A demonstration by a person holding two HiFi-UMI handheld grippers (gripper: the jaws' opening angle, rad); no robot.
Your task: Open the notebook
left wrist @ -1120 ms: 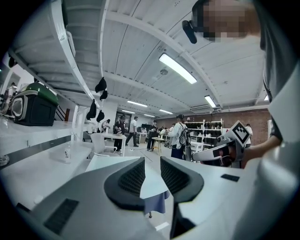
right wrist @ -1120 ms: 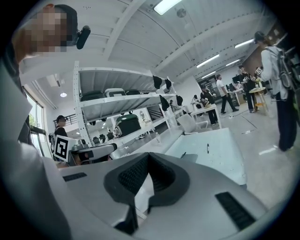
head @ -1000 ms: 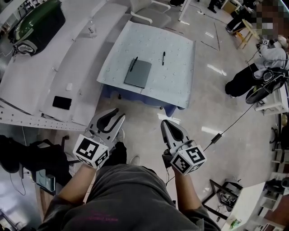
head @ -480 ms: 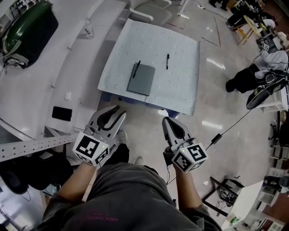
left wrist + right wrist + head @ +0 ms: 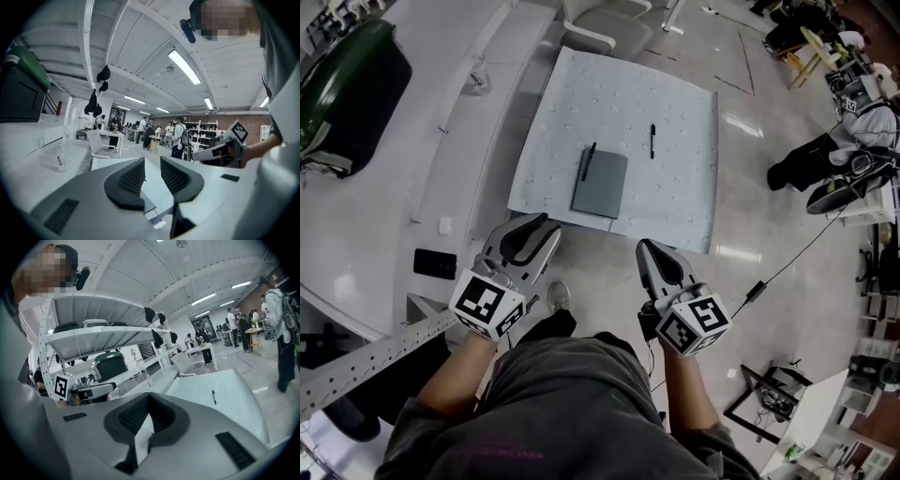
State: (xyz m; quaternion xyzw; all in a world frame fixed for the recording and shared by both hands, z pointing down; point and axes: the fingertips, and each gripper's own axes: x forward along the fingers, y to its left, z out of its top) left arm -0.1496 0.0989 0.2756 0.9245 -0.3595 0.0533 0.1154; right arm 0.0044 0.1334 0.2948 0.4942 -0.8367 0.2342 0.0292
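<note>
You're hovering with the left claw (image 5: 546, 228) slightly parted and the right claw (image 5: 645, 246) pinched empty, facing a probably light notebook (image 5: 600, 183), likely best lifted by its right cover edge.

Head view taken high above counter (image 5: 675, 197), aimed steeply down. Gripper views taken low, short of counter's near edge, aimed across it. Counter shared by all; left claw (image 5: 112, 387), right claw (image 5: 197, 153) each caught in other's view.

A closed grey-green notebook (image 5: 600, 183) lies flat on the white table (image 5: 675, 202).
</note>
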